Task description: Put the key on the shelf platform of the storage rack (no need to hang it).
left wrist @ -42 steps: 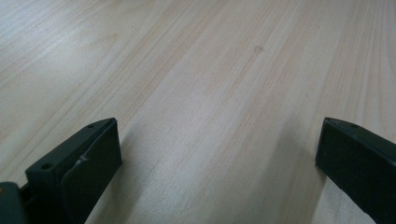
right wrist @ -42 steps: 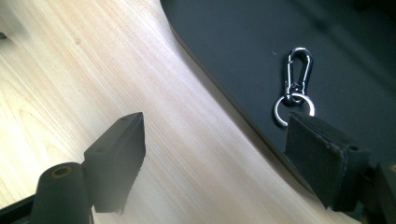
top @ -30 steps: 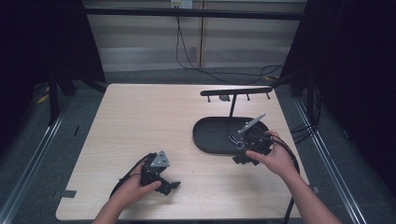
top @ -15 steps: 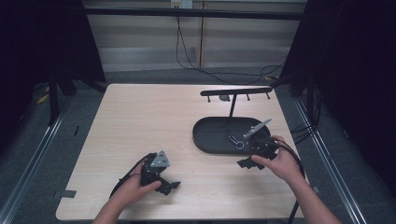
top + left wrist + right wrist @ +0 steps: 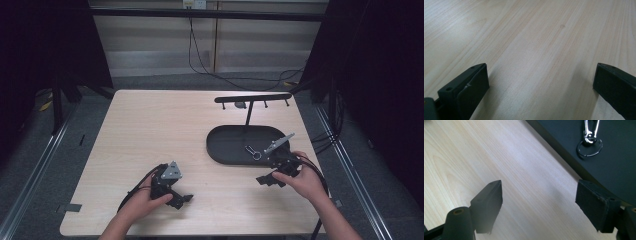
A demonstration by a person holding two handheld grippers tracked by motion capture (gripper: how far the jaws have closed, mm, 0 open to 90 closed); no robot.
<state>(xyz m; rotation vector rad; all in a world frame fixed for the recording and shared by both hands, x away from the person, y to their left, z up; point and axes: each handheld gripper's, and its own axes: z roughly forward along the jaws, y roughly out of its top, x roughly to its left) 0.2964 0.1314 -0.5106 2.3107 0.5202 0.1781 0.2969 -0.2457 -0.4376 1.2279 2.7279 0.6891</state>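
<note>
Under the right gripper [image 5: 539, 195]: bare light-wood table [image 5: 150, 130], jaws spread wide, nothing between them. Just ahead and to the right of its right jaw runs the curved edge of the black oval tray [image 5: 624, 157]. On the tray floor, further ahead of that jaw, lies a small metal clasp with a key ring [image 5: 589, 143], flat, apart from the jaws.

High view: right gripper [image 5: 277, 172] sits just off the near rim of the tray [image 5: 225, 150], held by the person's right hand [image 5: 302, 180]. The clasp and ring [image 5: 253, 152] lie inside the tray close to that near rim, just beyond the gripper. Behind the clasp, a thin black post rises from the tray and carries a horizontal bar with small pegs [image 5: 252, 98].

Left gripper [image 5: 172, 192]: well to the left of the right one, near the table's front edge, held by the left hand [image 5: 145, 200], grey three-cornered plate on top. Its own view shows jaws [image 5: 540, 90] released, set wide apart, with plain wood grain between and ahead of them.
</note>
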